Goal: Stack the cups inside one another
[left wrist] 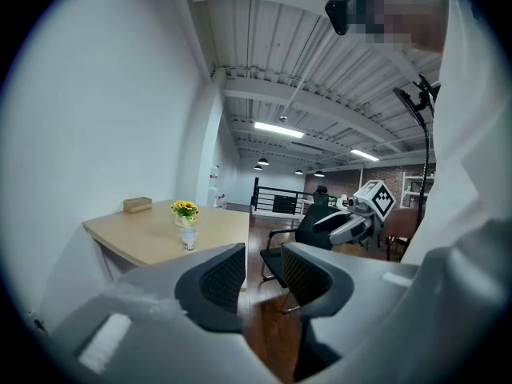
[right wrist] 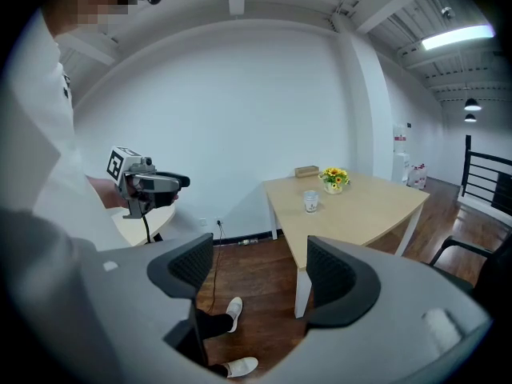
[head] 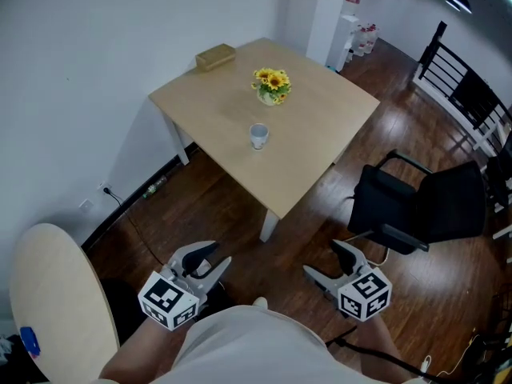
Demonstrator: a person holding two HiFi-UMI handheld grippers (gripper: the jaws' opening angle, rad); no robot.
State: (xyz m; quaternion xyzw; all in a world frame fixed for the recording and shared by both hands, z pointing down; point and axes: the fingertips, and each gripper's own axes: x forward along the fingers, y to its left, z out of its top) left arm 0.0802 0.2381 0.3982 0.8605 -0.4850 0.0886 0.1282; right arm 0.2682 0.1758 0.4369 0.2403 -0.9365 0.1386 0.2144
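Black ribbed fingers [left wrist: 224, 277] of the left gripper [left wrist: 262, 256] stood apart, with only wooden floor between them. The fingers [right wrist: 186, 267] of the right gripper [right wrist: 260, 253] were spread wider and were also empty, framing bare floor and the person's white shoes [right wrist: 234, 314].

Both grippers were held low and close to the person's body, well short of the counter [head: 320, 146]. Their fingers pointed toward it and their marker cubes sat nearest the body.

The single cup [head: 258, 136] stood upright near the middle of the counter, touched by neither gripper. A pot of yellow flowers [head: 272, 86] stood just beyond it, and a small tan box [head: 215, 56] lay at the counter's far edge by the wall. A black chair [head: 424, 206] stood on the floor to the right of the counter.

Only the left gripper view showed the right gripper from the side, raised in front of that chair, with a dark railing behind the counter. Only the right gripper view showed the left gripper side-on, with a round table [head: 48, 294] behind it to the left of the counter. Only the head view showed a small blue object [head: 30, 341] at the edge of that round table.
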